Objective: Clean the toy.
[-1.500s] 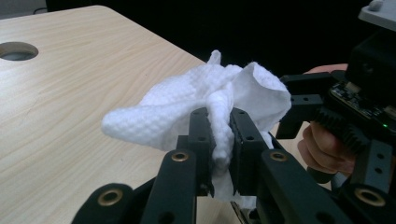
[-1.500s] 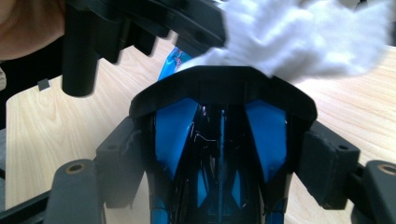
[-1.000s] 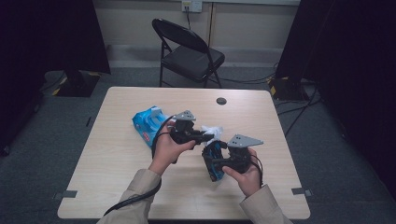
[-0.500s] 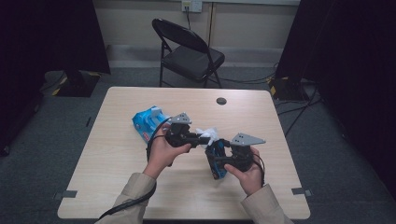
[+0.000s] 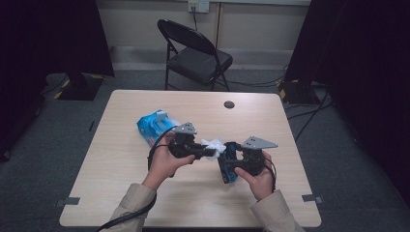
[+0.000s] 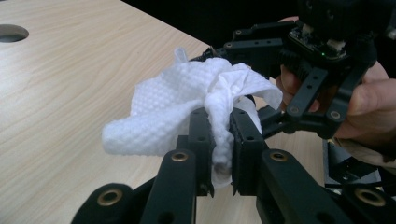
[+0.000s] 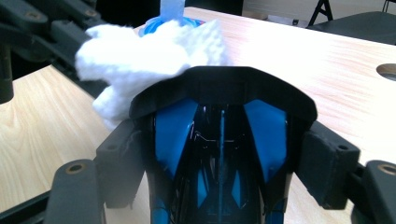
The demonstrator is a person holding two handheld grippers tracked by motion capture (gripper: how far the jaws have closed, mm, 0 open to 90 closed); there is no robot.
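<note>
A white wipe [image 6: 187, 98] was pinched in the left gripper's [image 6: 219, 121] closed jaws against the black-and-blue object [image 7: 219, 154] clamped by the right gripper [image 7: 219, 177] above the counter [image 5: 145, 193]; slippage was judged possible if rubbed hard.

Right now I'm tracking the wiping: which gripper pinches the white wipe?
The left gripper; its jaws clamp the white wipe. The right gripper grips a black-and-blue object instead.

No text, brand or number could be read anywhere. Print on the blue packet [image 5: 155, 124], left of centre, was too blurred.
</note>
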